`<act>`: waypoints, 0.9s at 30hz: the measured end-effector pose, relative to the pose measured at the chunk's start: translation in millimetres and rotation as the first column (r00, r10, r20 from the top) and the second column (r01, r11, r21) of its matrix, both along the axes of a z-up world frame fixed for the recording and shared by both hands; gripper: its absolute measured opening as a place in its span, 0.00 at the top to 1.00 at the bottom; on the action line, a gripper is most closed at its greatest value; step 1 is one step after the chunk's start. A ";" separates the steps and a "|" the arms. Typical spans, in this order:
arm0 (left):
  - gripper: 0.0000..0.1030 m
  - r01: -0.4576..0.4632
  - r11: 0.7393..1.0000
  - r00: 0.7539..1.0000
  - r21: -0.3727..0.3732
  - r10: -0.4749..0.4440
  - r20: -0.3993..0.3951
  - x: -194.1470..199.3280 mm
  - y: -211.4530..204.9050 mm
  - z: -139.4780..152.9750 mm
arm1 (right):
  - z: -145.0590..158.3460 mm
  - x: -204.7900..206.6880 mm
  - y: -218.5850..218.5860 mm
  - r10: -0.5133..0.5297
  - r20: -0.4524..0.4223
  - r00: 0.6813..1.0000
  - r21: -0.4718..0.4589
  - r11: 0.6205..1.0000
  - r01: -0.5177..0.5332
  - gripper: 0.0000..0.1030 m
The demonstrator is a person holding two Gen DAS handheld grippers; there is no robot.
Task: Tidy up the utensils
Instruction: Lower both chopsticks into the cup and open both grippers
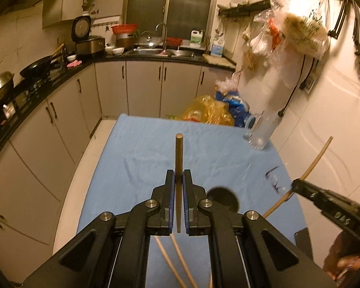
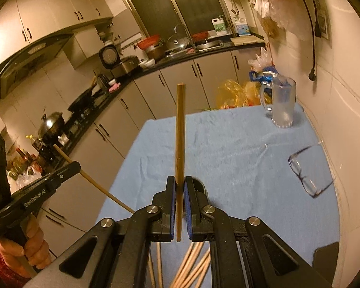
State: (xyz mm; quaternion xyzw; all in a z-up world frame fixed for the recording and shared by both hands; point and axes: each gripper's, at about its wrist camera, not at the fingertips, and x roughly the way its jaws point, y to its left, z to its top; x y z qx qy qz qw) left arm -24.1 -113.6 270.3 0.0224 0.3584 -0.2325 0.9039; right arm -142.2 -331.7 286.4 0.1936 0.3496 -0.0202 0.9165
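You're clamping one chopstick (image 1: 178,165) in the left gripper (image 1: 178,180), another (image 2: 180,129) in the right gripper (image 2: 180,187); either could be pivoting loose, pinched near its end.

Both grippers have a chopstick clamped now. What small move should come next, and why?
Probably carry the left gripper forward and right toward the glass mug at the far corner of the blue cloth. It is shut on a chopstick; the mug looks empty. A dark holder right below is an alternative.
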 end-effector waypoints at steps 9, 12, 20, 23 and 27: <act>0.94 0.059 0.997 0.997 -0.059 -0.056 0.048 8.5 -31.5 50.2 | 12.9 28.6 -18.0 -0.029 0.025 0.999 -0.006 1.000 0.029 0.93; 0.94 0.089 0.993 0.996 -0.080 -0.087 0.027 10.7 -44.2 57.1 | 11.3 39.1 -21.6 -0.033 0.020 0.999 -0.019 0.999 0.034 0.93; 0.94 0.112 0.993 0.992 -0.044 -0.114 -0.052 21.5 -76.1 19.8 | -20.4 65.7 -27.8 -0.032 -0.047 0.998 -0.010 0.999 0.032 0.93; 0.94 0.105 0.994 0.990 -0.019 -0.106 -0.094 29.9 -81.6 -5.3 | -36.5 71.4 -30.0 -0.026 -0.086 0.996 0.010 1.000 0.027 0.93; 0.94 0.094 0.995 0.986 0.010 -0.092 -0.139 40.2 -83.1 -36.3 | -57.3 76.6 -33.4 -0.021 -0.138 0.990 0.032 0.999 0.026 0.93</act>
